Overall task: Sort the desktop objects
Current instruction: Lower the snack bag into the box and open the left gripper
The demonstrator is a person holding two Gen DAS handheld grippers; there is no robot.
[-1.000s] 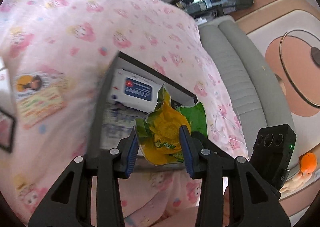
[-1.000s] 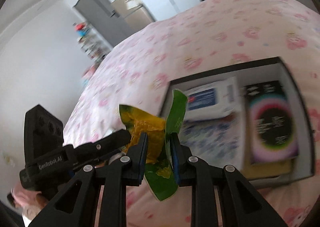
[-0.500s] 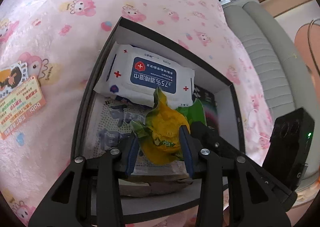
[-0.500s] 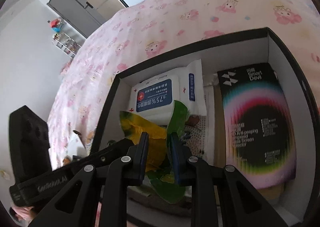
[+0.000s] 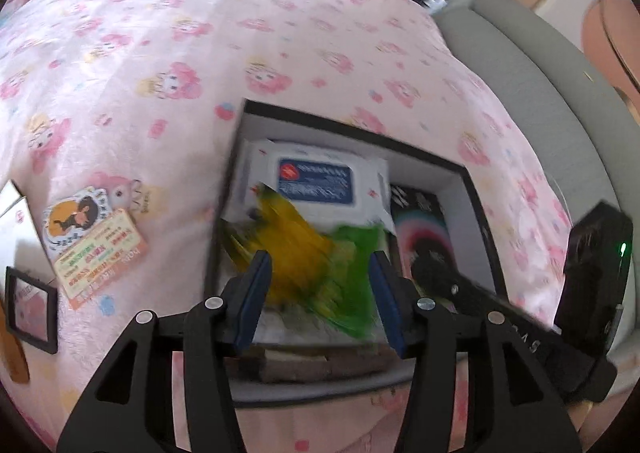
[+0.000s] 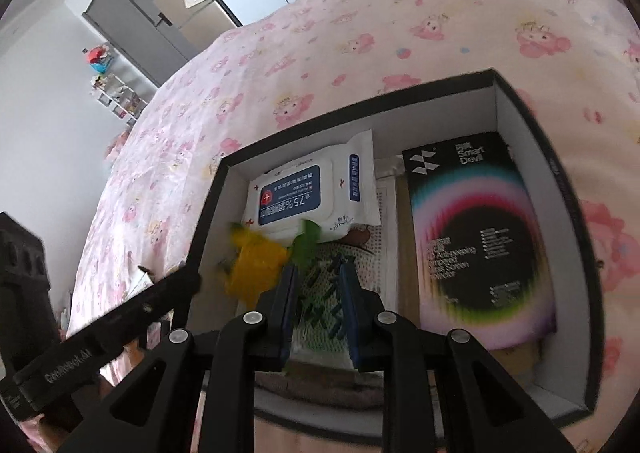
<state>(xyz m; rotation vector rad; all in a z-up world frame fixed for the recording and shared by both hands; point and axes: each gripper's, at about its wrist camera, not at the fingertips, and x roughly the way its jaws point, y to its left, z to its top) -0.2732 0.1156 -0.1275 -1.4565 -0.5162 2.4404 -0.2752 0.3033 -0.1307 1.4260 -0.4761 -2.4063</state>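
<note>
Pink cartoon-print bedding (image 5: pixel 168 53) lies under everything you see, with a grey sofa (image 5: pixel 532 65) off to one side. Your left gripper (image 5: pixel 318 295) has its jaws spread, and the blurred yellow-green wrapper (image 5: pixel 308 253) sits loose between them, over the box (image 6: pixel 208 213). Your right gripper (image 6: pixel 318 311) is also released, with nothing between its jaws; the wrapper shows just to its left. Inside the box lie a wipes pack (image 6: pixel 316 189) and a black carton (image 6: pixel 476 237). Sticker cards (image 5: pixel 92 241) rest on the bedding beside the box.
</note>
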